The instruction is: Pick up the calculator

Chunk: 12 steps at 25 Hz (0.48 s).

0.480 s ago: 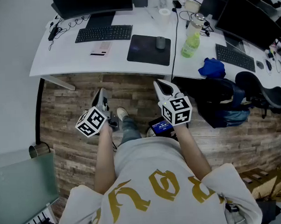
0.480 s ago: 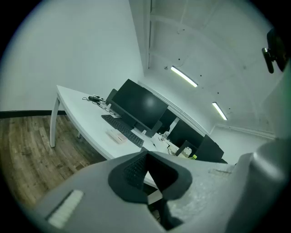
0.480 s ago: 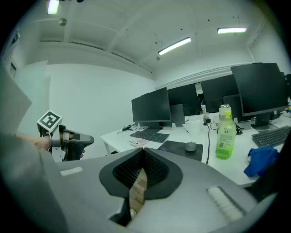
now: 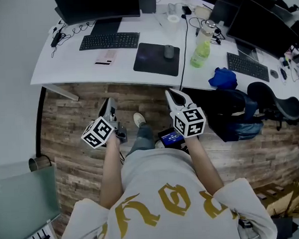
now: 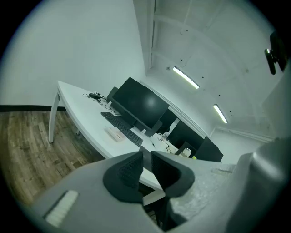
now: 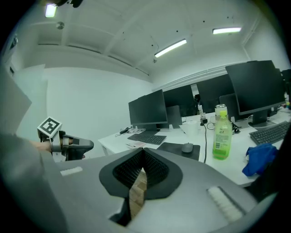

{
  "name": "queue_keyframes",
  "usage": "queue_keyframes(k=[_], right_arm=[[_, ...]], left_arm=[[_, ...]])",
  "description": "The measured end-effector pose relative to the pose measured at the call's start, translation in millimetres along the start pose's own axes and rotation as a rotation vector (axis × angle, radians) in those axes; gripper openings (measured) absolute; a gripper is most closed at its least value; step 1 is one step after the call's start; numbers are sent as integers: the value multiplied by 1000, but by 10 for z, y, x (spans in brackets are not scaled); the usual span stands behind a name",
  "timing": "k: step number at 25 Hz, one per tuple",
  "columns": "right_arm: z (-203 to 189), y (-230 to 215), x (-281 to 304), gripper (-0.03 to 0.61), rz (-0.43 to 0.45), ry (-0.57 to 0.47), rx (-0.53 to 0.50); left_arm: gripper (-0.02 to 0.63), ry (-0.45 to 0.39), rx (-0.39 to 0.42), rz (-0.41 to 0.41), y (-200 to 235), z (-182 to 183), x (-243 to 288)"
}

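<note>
The calculator point(image 4: 106, 56) is seen on the white desk point(image 4: 53, 71) at upper left. At centre, the left gripper point(image 4: 109, 100) is held slightly parted, the right gripper point(image 4: 172, 93) closed, empty

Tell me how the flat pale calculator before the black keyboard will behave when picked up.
The flat pale calculator looks thin and small, so it is probably light and stiff. It lies flat on the smooth white desk, so it may slide when pushed, and its low edge may be hard for jaws to catch. It should not roll.
</note>
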State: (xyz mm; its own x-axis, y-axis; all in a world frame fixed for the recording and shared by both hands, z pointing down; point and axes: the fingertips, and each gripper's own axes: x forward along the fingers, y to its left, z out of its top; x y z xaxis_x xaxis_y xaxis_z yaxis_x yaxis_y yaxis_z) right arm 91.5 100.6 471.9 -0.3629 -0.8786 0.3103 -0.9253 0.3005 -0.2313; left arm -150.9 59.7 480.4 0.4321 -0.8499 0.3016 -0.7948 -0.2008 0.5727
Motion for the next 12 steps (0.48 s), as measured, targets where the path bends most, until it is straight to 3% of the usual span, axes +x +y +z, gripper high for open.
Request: queue_keyframes(k=[2, 12], right_arm=[[-3, -22, 59, 25, 3, 7, -3], [92, -312, 885, 25, 38, 79, 9]], left_arm=[[93, -8, -55, -7, 49, 8, 80], [115, -12, -262, 36, 557, 163, 909]])
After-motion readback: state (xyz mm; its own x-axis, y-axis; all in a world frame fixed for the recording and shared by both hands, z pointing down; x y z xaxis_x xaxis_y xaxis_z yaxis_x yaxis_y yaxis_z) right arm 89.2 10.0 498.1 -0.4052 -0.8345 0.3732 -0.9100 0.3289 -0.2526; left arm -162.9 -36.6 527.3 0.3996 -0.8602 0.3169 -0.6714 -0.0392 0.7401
